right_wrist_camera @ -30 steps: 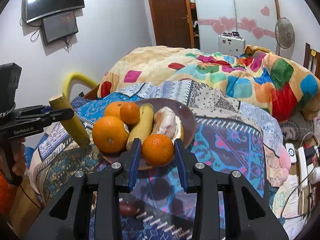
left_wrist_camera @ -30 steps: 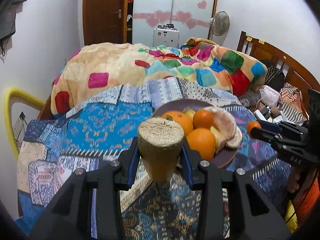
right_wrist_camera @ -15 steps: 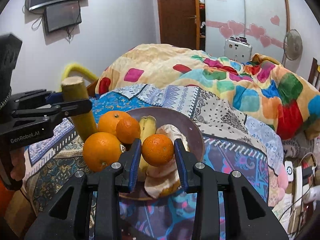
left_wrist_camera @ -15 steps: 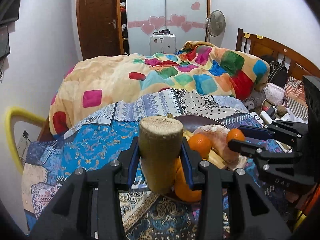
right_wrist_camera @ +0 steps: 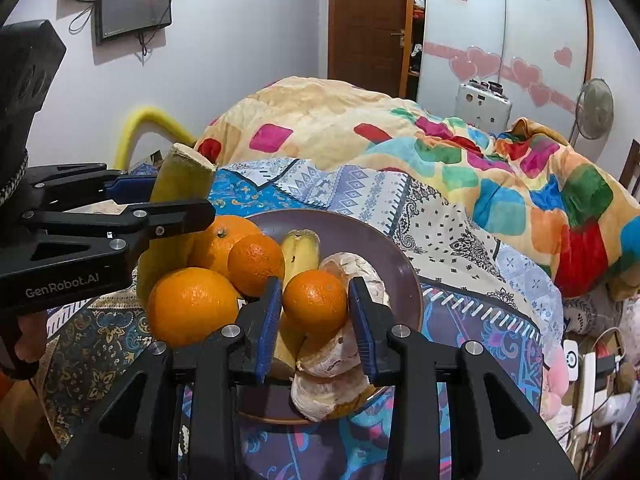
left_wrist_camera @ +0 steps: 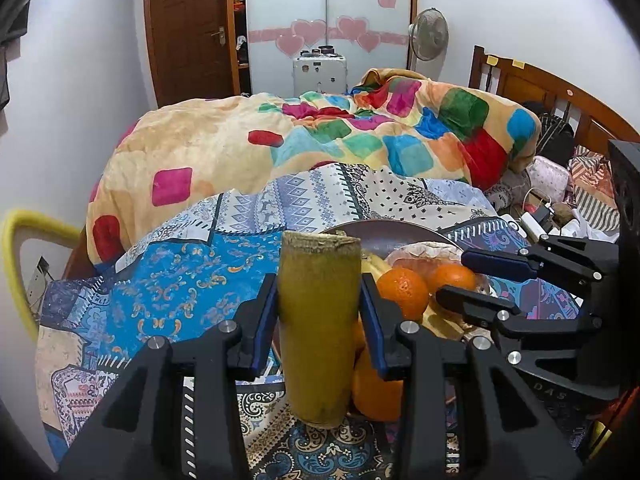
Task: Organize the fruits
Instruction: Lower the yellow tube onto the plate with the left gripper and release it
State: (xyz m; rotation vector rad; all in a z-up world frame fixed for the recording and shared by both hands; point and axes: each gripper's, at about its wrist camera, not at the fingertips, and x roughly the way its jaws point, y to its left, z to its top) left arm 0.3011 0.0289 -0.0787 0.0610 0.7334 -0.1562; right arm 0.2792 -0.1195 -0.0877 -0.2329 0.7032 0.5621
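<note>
Over the bed's patterned spread, the right gripper (right_wrist_camera: 314,312), jaws just easing apart, brackets a small orange (right_wrist_camera: 315,301) above the plate (right_wrist_camera: 360,236), while the left gripper (left_wrist_camera: 319,316) clamps an upright cut stalk (left_wrist_camera: 318,320) by its left edge.

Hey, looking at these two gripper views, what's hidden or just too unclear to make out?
- Left wrist view: most of the plate and its fruit, behind the yellow-green stalk piece in the left gripper.
- Right wrist view: the banana's lower part, behind the small orange between the right gripper's fingers.
- Right wrist view: whether those fingers still press that orange.
- Right wrist view: the wall screen's content, too small.
</note>
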